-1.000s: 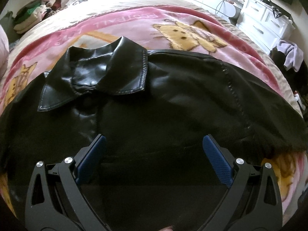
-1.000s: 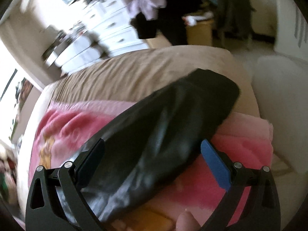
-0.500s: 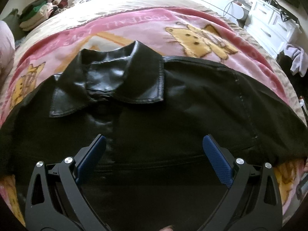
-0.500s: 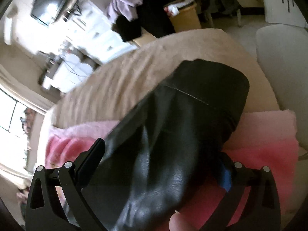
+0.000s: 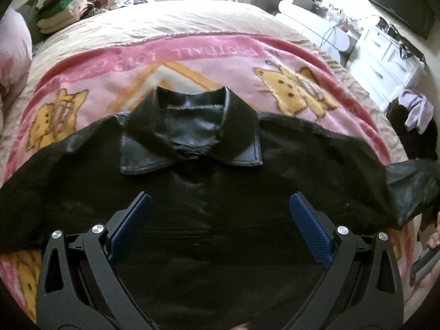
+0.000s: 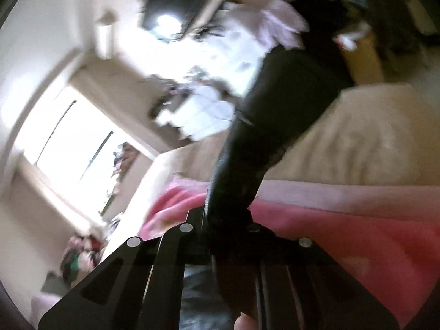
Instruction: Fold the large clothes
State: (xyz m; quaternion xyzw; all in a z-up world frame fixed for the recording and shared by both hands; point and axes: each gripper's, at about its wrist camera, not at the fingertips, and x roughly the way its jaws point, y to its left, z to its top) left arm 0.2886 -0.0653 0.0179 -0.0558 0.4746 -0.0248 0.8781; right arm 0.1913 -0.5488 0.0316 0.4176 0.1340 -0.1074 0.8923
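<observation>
Black leather jacket (image 5: pixel 220 192) lies spread front-up on a pink cartoon blanket (image 5: pixel 209 63), directly ahead of and beneath the left gripper (image 5: pixel 220 211). Collar (image 5: pixel 192 132) sits just beyond the fingertips, both collar points folded down and flat. Jacket body fills the space between the two blue-padded fingers (image 5: pixel 309 231); its lower part runs back under the tool and out of sight.

Left gripper: jaws wide apart, nothing between the pads, hovering over the chest of the jacket. Contact with the leather cannot be judged from this angle.

Far right of the left gripper, the jacket's sleeve (image 5: pixel 407 187) rises off the blanket toward the frame edge.

Right gripper (image 6: pixel 228 220): jaws drawn together on the sleeve (image 6: pixel 264 126), a dark band of leather running up and away from the tool's tip, lifted clear of the bedding. View heavily blurred; the pads themselves are hidden by the leather.

Beneath the blanket, a beige bedspread (image 5: pixel 176 22) extends past the collar. Ahead and left of the left gripper, a pile of folded clothes (image 5: pixel 63 11). Ahead and right, a white dresser (image 5: pixel 385 57) with a lilac garment (image 5: pixel 418 110) draped near it.
</observation>
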